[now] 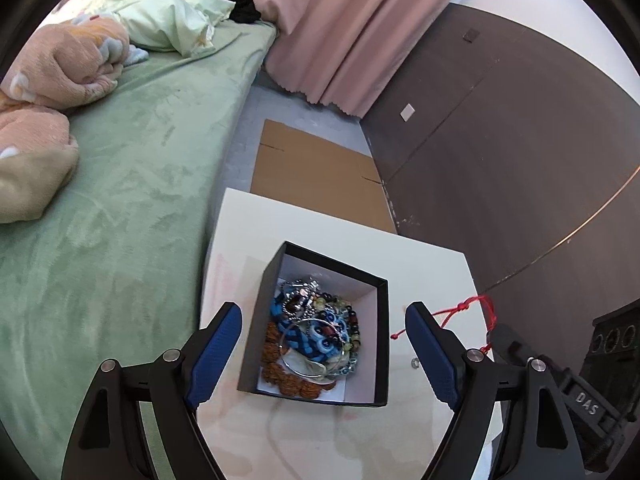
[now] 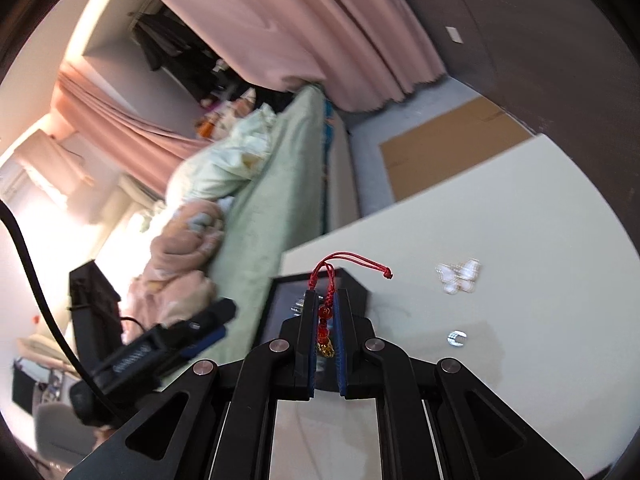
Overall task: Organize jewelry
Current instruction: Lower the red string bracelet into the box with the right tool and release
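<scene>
Holding the red cord (image 2: 325, 312) pinched in my right gripper (image 2: 325, 344), I see the box (image 1: 382, 344) just to its left, under the spread left gripper (image 1: 324, 336)

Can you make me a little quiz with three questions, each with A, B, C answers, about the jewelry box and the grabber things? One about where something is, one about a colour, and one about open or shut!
1. Where is the pile of bracelets and beads?
A. Inside the black box
B. On the green bed
C. On the cardboard

2. What colour is the cord bracelet held by the right gripper?
A. Yellow
B. Red
C. White

3. How are the left gripper's jaws?
A. Shut on a ring
B. Shut on the box
C. Open, holding nothing

Answers:
1 A: the bracelets and beads lie within the walls of the black box.
2 B: the cord bracelet sticking out of the right gripper is red.
3 C: the left gripper has its blue pads wide apart, either side of the box.
</scene>
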Motion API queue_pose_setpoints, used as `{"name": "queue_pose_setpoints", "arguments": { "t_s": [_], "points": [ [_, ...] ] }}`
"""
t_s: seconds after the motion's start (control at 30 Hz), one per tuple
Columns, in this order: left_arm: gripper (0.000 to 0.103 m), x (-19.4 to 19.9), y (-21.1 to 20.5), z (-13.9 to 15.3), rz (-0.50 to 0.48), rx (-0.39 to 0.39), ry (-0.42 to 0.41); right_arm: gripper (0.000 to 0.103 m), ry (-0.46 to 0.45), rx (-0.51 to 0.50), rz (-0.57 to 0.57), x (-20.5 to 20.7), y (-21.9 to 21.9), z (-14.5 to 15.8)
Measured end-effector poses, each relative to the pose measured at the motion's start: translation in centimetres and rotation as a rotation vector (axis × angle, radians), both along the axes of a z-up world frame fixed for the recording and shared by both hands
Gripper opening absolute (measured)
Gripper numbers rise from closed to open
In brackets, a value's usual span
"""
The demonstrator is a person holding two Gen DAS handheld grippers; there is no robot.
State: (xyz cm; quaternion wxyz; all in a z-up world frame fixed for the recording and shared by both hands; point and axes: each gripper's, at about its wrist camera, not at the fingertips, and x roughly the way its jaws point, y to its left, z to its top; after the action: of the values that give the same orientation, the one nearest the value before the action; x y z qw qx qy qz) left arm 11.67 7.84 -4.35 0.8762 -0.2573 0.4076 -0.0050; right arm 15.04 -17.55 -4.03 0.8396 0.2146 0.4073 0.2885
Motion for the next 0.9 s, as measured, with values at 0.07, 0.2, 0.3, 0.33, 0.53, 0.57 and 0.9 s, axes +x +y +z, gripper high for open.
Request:
{"name": "queue_pose_setpoints", "arguments": {
  "t_s": [0.07, 0.2, 0.3, 0.33, 0.53, 0.57, 0.9],
  "points": [
    [0.084, -0.2, 0.3, 0.3, 0.006, 0.010, -0.010, 0.009, -0.016, 0.024, 0.014, 0.0, 0.9, 0.2],
    [0.084, -0.8, 1.0, 0.8, 0.022, 0.017, -0.029, 0.009, -0.018, 0.065, 0.046, -0.1, 2.5, -0.1],
    [0.084, -1.2, 2.0, 1.0, 0.044, 0.016, -0.038, 0.009, 0.000, 0.081, 0.069, 0.1, 3.9, -0.9],
    [0.084, -1.2, 2.2, 1.1, 0.050, 0.014, -0.039, 0.009, 0.005, 0.086, 0.073, 0.1, 4.1, -1.1],
    [0.084, -1.7, 4.1, 1.2, 0.089, -0.008, -0.045, 0.009, 0.040, 0.092, 0.106, 0.5, 6.4, -2.5],
    [0.084, -1.7, 4.2, 1.2, 0.092, -0.010, -0.046, 0.009, 0.053, 0.098, 0.115, 0.7, 6.8, -2.8],
    [0.084, -1.8, 3.8, 1.3, 0.073, 0.004, -0.044, 0.044, 0.195, 0.073, 0.111, 1.6, 6.1, -5.0]
  ]
}}
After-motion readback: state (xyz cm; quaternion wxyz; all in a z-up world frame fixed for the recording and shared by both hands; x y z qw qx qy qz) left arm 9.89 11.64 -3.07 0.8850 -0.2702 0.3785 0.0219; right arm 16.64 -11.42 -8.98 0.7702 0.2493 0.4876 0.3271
